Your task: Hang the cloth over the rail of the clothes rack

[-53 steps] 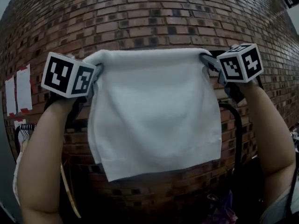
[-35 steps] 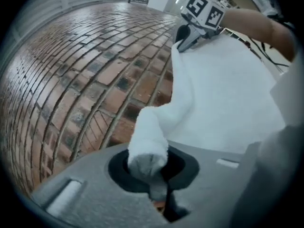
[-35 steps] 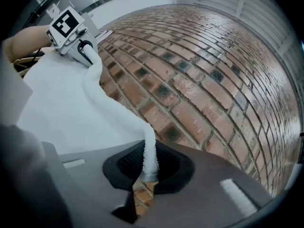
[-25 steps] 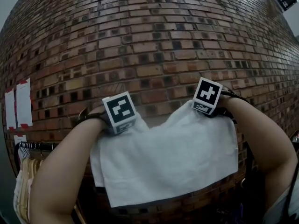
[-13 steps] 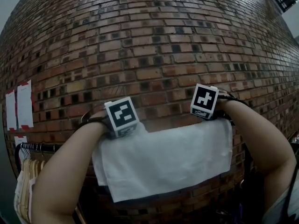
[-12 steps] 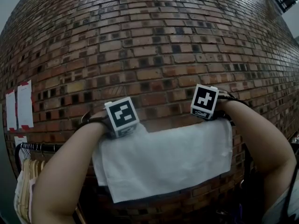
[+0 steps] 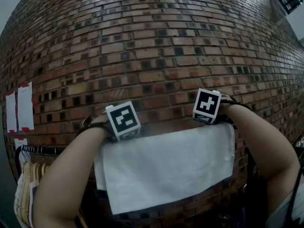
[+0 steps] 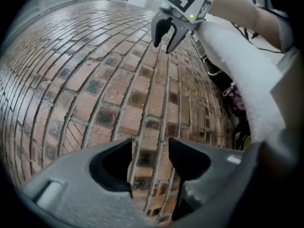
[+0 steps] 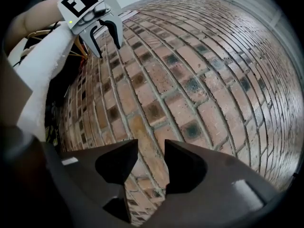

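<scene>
A white cloth (image 7: 166, 167) hangs draped over the rail, which it hides; its top fold runs level between my two hands. The left gripper (image 8: 149, 160) is at the cloth's top left, under its marker cube (image 7: 123, 120). Its jaws are opening, and only brick wall shows between them. The right gripper (image 9: 147, 163) is at the top right, under its cube (image 7: 207, 106), jaws also opening with nothing between them. Each gripper view shows the other gripper with spread fingers: the right gripper (image 8: 166, 32) and the left gripper (image 9: 104, 34), beside the cloth's fold (image 8: 242, 70) (image 9: 42, 65).
A brick wall (image 7: 156, 42) stands close behind the rail. Paper sheets (image 7: 24, 106) are stuck to it at the left. Lower left is another rail with several hangers (image 7: 26, 175). A dark rack upright (image 7: 249, 175) runs down at the right.
The cloth was held up spread, then lowered over the rail. Both grippers have let go of its top corners, and the cloth now hangs on its own with a straighter top edge.
</scene>
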